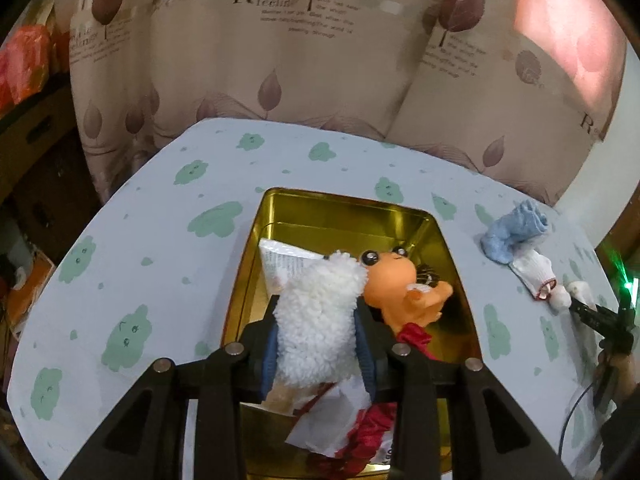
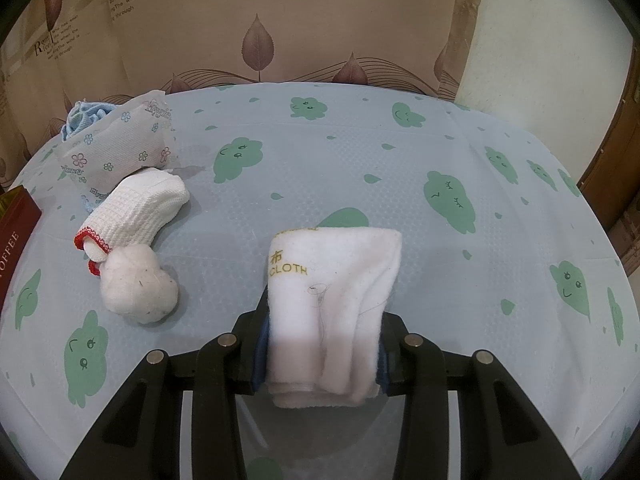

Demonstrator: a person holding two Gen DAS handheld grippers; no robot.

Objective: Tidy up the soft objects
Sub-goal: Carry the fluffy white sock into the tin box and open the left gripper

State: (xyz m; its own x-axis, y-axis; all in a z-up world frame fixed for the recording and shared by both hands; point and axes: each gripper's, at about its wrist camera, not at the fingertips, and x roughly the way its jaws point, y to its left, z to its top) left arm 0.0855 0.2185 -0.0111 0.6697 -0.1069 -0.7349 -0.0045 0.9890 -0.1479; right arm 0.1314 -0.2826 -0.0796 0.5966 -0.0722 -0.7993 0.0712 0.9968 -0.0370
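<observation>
In the left wrist view my left gripper is shut on a white fluffy plush toy, held just above an open gold tin. Inside the tin lie an orange rubber doll, a white printed packet and some red fabric. In the right wrist view my right gripper is shut on a folded white cloth printed "CLOTH", which hangs a little above the table.
A white knit glove with red trim, a white padded lump, a flowered tissue pack and a blue sock lie left of my right gripper. The tin's red side shows at the left edge. A leaf-print curtain hangs behind the table.
</observation>
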